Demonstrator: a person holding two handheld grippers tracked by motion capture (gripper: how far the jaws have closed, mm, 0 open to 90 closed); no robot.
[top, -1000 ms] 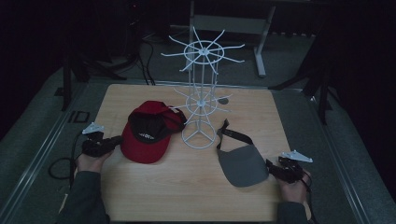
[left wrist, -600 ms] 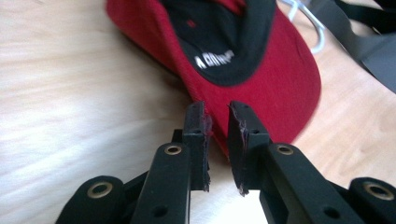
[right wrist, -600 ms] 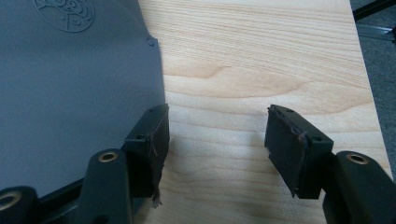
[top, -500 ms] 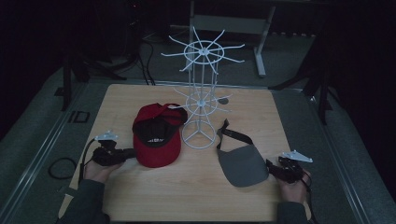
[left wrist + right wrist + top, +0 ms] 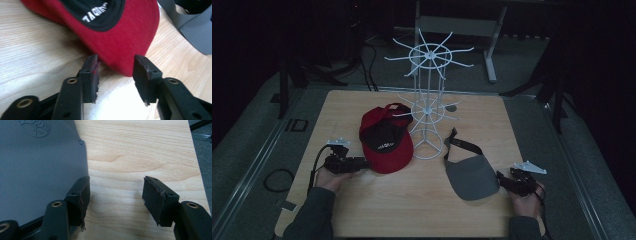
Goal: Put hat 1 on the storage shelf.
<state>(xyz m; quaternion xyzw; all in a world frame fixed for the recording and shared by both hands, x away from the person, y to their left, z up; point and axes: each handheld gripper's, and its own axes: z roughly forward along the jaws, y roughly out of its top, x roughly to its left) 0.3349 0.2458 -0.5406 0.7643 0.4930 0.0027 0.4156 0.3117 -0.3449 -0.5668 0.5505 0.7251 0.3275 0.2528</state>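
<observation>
A red cap [image 5: 387, 142] with a black front panel lies on the wooden table [image 5: 362, 210] left of a white wire rack [image 5: 428, 107]. My left gripper [image 5: 362, 163] stands open at the cap's brim, whose red edge [image 5: 125, 55] reaches in between the jaws. A grey visor cap [image 5: 471, 174] with a dark strap lies to the right of the rack. My right gripper [image 5: 503, 180] is open at its right edge; the grey fabric [image 5: 40, 170] lies beside the left jaw, with bare wood between the jaws.
The wire rack's arms spread above the table's middle. A loose cable [image 5: 277, 180] lies on the grey floor to the left. A metal stand [image 5: 489, 45] rises behind the table. Bare wood runs along the front of the table.
My left gripper has moved right and toward the red cap's brim, which has shifted a little rightward. The right gripper and grey visor have stayed put.
</observation>
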